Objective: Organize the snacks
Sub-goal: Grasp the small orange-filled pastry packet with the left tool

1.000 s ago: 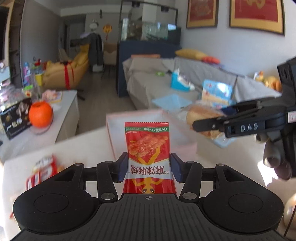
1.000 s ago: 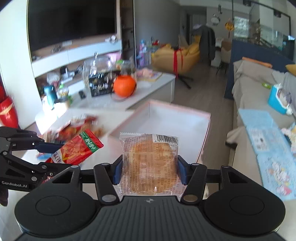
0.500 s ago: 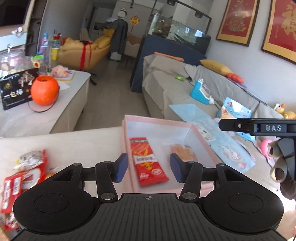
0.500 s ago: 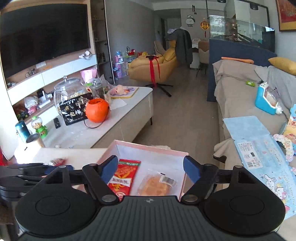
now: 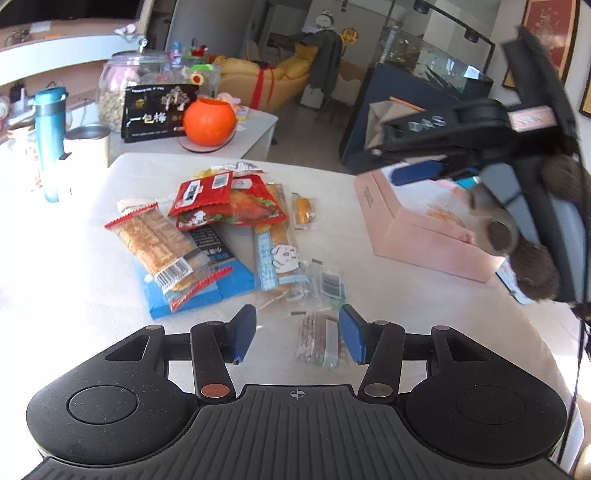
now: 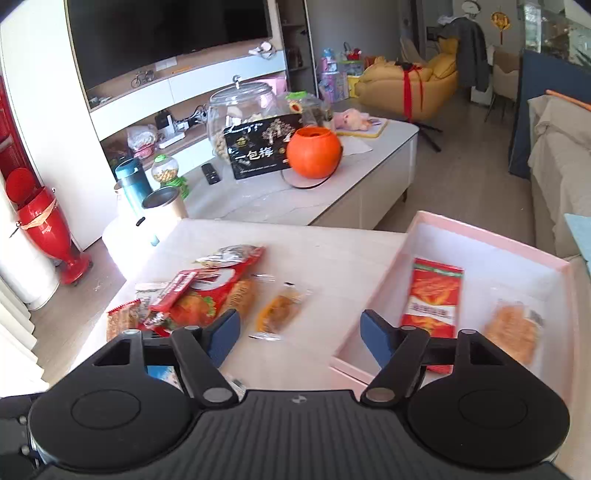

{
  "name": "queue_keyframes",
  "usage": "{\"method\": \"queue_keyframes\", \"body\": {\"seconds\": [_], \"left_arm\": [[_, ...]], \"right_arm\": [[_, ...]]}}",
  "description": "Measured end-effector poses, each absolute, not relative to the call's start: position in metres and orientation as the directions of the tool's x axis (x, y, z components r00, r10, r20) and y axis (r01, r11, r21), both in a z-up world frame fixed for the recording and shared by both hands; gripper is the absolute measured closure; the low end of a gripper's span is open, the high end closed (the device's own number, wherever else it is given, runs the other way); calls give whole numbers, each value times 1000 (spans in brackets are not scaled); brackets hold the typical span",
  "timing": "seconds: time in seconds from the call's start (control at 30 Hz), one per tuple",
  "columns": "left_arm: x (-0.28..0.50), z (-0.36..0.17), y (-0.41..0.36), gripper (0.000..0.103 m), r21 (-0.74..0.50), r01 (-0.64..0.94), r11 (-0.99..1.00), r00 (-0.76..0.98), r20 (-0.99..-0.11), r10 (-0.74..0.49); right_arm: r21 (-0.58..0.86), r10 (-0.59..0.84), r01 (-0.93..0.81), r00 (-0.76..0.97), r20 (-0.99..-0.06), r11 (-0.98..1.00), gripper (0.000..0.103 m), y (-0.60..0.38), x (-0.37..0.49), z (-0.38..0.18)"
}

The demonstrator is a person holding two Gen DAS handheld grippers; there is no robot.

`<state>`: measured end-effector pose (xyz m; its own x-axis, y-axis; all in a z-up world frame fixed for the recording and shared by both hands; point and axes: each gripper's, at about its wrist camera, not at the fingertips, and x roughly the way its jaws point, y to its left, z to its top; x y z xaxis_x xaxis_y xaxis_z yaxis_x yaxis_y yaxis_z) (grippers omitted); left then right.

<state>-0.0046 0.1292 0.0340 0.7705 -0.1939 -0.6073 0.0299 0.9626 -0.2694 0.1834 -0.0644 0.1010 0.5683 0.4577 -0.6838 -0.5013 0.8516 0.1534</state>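
Snacks are mostly unsorted: your pink box (image 6: 480,236) on the right holds only a red packet (image 6: 432,295) and a bun (image 6: 511,328), while the pile (image 5: 207,229) waits on the table's left. Your left gripper (image 5: 297,338) hangs parted and empty; your right gripper (image 6: 299,338) is closing on nothing.

Low white coffee table (image 6: 369,192) behind the work surface carries a round orange pumpkin-shaped bucket (image 6: 313,152), touching a black printed gift box (image 6: 258,151) with a big clear glass jar (image 6: 240,110) behind it. Teal insulated bottle (image 5: 48,136) stands upright beside a steel-rimmed cream tumbler (image 5: 88,147). Black TV screen (image 6: 166,33) on the wall, red floor vase (image 6: 40,229) lower left, yellow armchair with red ribbon (image 6: 406,85) far back, grey sofa (image 6: 554,155) at right
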Motion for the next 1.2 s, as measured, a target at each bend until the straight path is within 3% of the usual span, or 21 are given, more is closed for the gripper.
{"method": "queue_keyframes", "body": {"seconds": [0.13,0.3,0.37,0.43,0.47,0.63,0.8,1.1,1.17,1.2], "left_arm": [[-12,23,136,50,-298,27,954,757,-617,-214],[-32,24,150,50,-333,3,943,776,-594,-212],[-36,24,156,50,-355,8,935,779,-584,-228],[-36,25,156,50,-369,22,929,781,-574,-246],[-36,26,155,50,-373,26,928,782,-571,-251],[-30,25,146,50,-369,33,929,779,-572,-255],[-31,29,146,50,-346,12,938,783,-580,-224],[-19,49,135,50,-312,40,949,809,-547,-214],[-15,53,134,50,-302,6,953,820,-545,-178],[-12,55,136,50,-302,-16,953,824,-544,-158]], "right_arm": [[170,421,-460,525,-740,872,53,-4,216,76],[44,272,-383,566,-778,923,69,37,249,41],[25,266,-394,570,-777,919,77,41,249,39],[57,302,-433,524,-797,900,94,41,244,40],[79,323,-453,492,-808,888,96,42,240,41],[188,436,-554,358,-826,811,96,28,209,42],[182,436,-603,307,-846,777,93,0,168,35],[17,370,-648,412,-833,762,91,-71,111,35],[66,395,-625,405,-824,778,85,-84,109,40],[104,423,-617,398,-814,780,74,-88,107,43]]}}
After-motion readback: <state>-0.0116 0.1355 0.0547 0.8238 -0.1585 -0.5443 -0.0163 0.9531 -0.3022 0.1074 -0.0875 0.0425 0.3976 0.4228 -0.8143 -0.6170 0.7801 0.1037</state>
